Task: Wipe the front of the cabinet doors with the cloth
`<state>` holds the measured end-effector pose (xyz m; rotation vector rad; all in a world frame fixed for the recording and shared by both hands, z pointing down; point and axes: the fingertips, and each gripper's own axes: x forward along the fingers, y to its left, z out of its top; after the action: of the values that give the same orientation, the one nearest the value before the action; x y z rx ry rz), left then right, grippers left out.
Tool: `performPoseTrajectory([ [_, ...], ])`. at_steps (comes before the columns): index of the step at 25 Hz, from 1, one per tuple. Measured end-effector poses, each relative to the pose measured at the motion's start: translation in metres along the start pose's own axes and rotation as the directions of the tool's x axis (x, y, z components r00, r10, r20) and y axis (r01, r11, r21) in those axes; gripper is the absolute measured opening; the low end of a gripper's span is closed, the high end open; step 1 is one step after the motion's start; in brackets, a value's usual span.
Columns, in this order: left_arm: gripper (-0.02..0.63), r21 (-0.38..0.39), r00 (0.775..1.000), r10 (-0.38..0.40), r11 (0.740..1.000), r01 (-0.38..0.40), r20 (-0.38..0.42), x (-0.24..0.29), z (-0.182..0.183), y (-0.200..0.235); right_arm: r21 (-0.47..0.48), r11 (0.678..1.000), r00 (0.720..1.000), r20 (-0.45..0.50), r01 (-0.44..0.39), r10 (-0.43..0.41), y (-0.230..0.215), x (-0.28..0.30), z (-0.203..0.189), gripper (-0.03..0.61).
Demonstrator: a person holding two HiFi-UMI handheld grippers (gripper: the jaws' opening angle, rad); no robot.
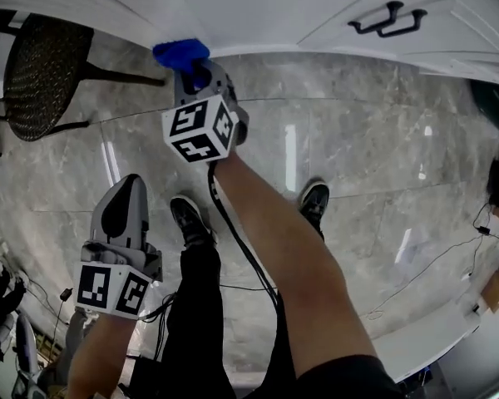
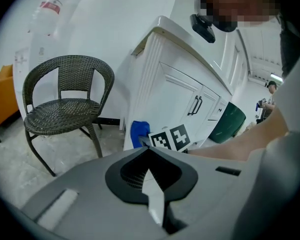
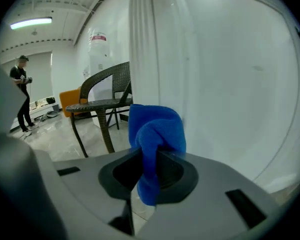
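Observation:
A blue cloth is bunched in my right gripper, which is shut on it and presses it against the low left part of the white cabinet door. The right gripper view has the cloth folded between the jaws right at the door panel. From the left gripper view the cloth sits by the cabinet's left corner. My left gripper hangs lower left over the floor, shut, nothing in it. Black door handles are at the upper right.
A dark wicker chair stands left of the cabinet, close to the cloth. The person's shoes stand on the grey marble floor below the cabinet. A person stands far off in the room. Cables lie on the floor at right.

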<state>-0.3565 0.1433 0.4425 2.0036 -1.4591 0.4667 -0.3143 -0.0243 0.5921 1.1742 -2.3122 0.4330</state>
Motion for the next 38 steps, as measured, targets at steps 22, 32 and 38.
performPoseTrajectory([
  [22,-0.002,-0.064,0.994,-0.108,0.992,0.107,-0.004,0.083,-0.022,-0.142,0.122,0.964,0.969,-0.101,0.236,-0.224,-0.249,-0.097,-0.070,0.051],
  [32,-0.002,-0.061,0.997,-0.075,0.995,0.075,-0.010,0.066,-0.019,-0.094,0.190,0.938,0.954,-0.137,0.291,-0.268,-0.227,-0.088,-0.081,0.051],
  [38,-0.002,-0.051,0.999,-0.041,0.998,0.041,-0.010,0.040,-0.021,-0.038,0.155,0.981,0.985,-0.148,0.116,-0.093,-0.109,-0.025,-0.081,0.051],
])
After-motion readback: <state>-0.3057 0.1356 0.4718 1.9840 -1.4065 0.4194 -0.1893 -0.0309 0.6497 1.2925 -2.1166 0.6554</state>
